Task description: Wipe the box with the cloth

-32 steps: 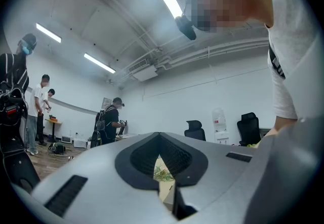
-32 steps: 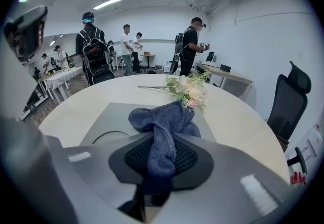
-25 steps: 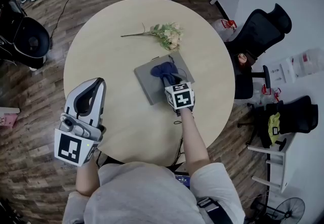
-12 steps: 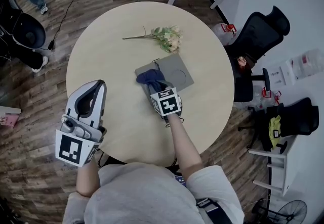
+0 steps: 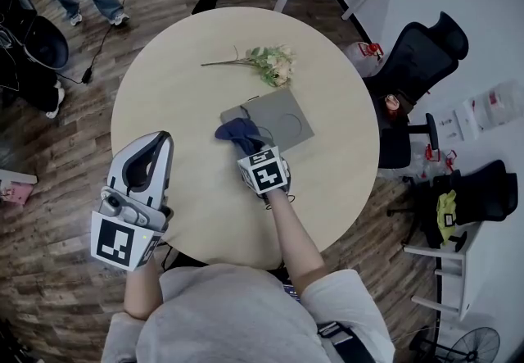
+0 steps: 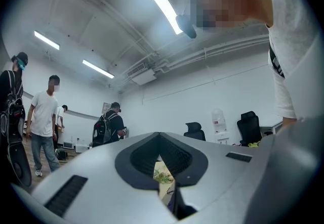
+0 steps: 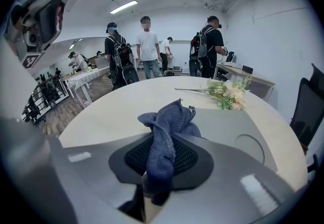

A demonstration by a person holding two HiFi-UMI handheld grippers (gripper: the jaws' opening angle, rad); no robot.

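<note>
Your right gripper is clamped on the crumpled dark blue cloth, which lies on the left corner of the flat grey box at the centre of the round beige table. Wiping appears under way, with most of the lid lying beyond the cloth. Your left gripper hangs closed and empty over the table's near-left edge.

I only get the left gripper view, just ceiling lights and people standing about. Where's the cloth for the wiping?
Observer: The blue cloth is pinched in the right hand-held gripper.
Operator: Is it on the box?
Observer: Yes, at the left edge of the flat grey box on the round table.
Operator: And where is my gripper?
Observer: The left hand-held gripper is off to the box's left, over the table's near edge.
</note>
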